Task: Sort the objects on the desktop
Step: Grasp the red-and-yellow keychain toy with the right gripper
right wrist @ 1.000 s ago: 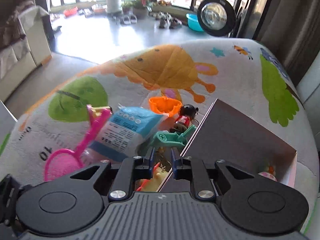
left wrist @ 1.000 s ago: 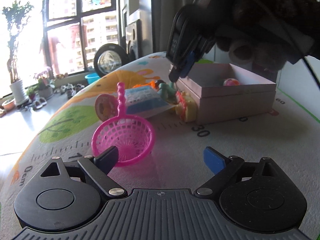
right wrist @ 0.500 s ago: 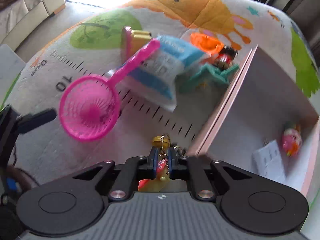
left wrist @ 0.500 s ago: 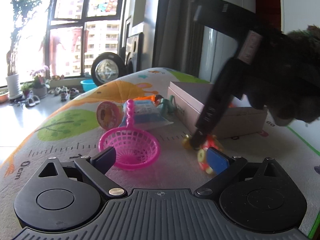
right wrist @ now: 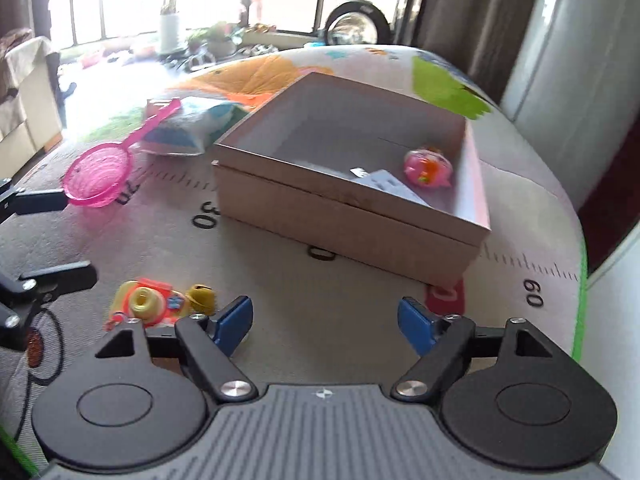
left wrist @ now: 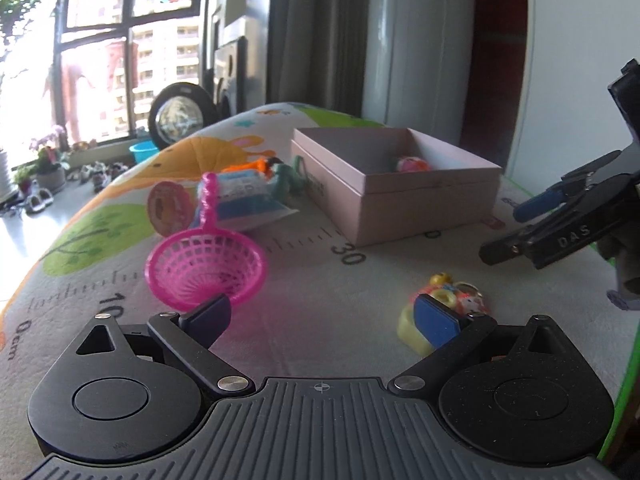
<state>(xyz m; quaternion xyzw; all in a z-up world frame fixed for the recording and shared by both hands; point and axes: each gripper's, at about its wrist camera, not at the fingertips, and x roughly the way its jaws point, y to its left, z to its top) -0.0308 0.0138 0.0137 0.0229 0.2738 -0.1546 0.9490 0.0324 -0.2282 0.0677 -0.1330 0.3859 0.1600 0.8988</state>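
Note:
A yellow toy camera keychain (left wrist: pixel 442 303) lies on the mat in front of the pink box (left wrist: pixel 424 200), also in the right wrist view (right wrist: pixel 154 303). My left gripper (left wrist: pixel 320 318) is open, low over the mat; its right finger sits just in front of the keychain. My right gripper (right wrist: pixel 326 322) is open and empty, to the right of the keychain; it shows at the right edge of the left wrist view (left wrist: pixel 532 228). The box (right wrist: pixel 344 220) holds a pink round toy (right wrist: pixel 428 168) and a white card (right wrist: pixel 388 184). A pink net scoop (left wrist: pixel 206 262) lies at the left.
Behind the scoop lie a blue-white packet (left wrist: pixel 244 200), a round pink case (left wrist: pixel 168 208), a teal toy (left wrist: pixel 286 180) and an orange piece (left wrist: pixel 252 166). The mat (left wrist: pixel 320 280) curves away at its left edge and ends in a green border at the right.
My right gripper carried the keychain from beside the box to the near mat, opened and let it go, then drew back to the right. My left gripper stayed open.

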